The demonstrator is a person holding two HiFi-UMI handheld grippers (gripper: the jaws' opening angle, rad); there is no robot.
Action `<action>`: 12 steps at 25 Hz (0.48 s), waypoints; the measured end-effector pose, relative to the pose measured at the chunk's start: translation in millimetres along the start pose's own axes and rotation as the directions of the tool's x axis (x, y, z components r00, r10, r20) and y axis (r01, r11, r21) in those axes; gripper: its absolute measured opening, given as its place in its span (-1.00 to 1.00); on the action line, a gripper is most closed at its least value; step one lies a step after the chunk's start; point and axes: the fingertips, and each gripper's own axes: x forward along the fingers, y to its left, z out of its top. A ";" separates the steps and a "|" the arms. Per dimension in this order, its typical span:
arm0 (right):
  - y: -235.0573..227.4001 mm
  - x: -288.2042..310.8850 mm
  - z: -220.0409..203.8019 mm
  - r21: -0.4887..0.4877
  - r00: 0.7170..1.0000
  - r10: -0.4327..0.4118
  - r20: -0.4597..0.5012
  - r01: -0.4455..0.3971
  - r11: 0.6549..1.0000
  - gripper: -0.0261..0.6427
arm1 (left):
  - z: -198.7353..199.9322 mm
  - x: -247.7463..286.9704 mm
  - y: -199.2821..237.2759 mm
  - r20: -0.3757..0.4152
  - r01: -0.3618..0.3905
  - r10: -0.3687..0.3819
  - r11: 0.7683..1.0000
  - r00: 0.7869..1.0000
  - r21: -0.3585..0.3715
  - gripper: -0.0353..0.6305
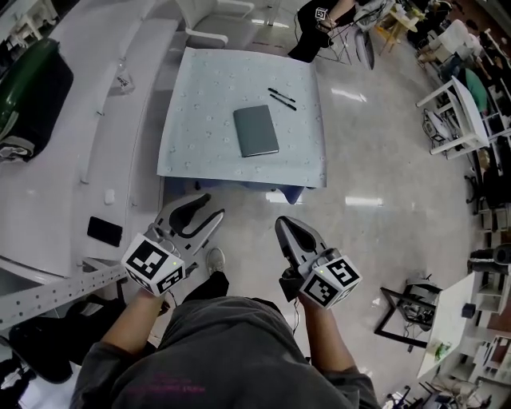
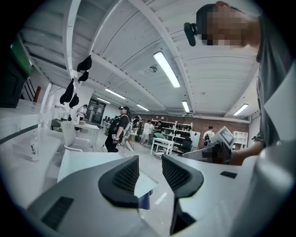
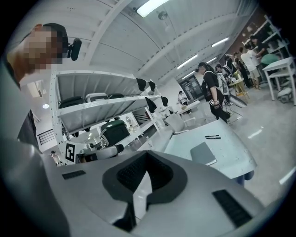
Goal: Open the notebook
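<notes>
A closed grey notebook (image 1: pixel 255 130) lies flat in the middle of a table covered with a pale patterned cloth (image 1: pixel 192 152). Two black pens (image 1: pixel 281 97) lie just beyond it. Both grippers hang over the floor in front of the table, well short of the notebook. My left gripper (image 1: pixel 209 206) is open, its jaws apart with nothing between them (image 2: pixel 150 172). My right gripper (image 1: pixel 284 225) is shut, its jaws meeting and empty (image 3: pixel 147 161). The right gripper view shows the notebook (image 3: pixel 203 153) and the pens (image 3: pixel 212 137) ahead on the table.
A long white bench (image 1: pixel 72 184) runs along the left, with a black phone (image 1: pixel 104 231), a small bottle (image 1: pixel 123 80) and a dark green case (image 1: pixel 28 88). A white chair (image 1: pixel 209 22) and a seated person (image 1: pixel 318 28) are beyond the table. White racks (image 1: pixel 459 112) stand right.
</notes>
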 end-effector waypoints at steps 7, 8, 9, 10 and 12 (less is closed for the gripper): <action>-4.8 29.1 11.6 0.009 0.999 -0.030 0.017 0.030 1.000 -0.91 | 10.0 10.6 29.7 -0.009 0.020 -0.020 1.000 1.000 0.010 -0.43; -5.3 32.1 12.3 0.009 0.999 -0.033 0.016 0.033 0.999 -0.91 | 10.3 11.7 32.6 -0.009 0.021 -0.021 1.000 1.000 0.010 -0.43; -6.0 34.8 13.2 0.009 0.999 -0.036 0.015 0.036 0.999 -0.91 | 10.2 12.8 35.3 -0.008 0.022 -0.022 1.000 1.000 0.009 -0.43; -6.8 37.3 14.3 0.009 0.999 -0.038 0.015 0.038 0.999 -0.91 | 10.3 14.3 37.6 -0.008 0.023 -0.023 1.000 1.000 0.007 -0.43; -9.6 41.3 17.2 0.007 0.999 -0.041 0.015 0.041 0.999 -0.91 | 11.5 18.3 41.2 -0.007 0.026 -0.026 1.000 1.000 0.005 -0.43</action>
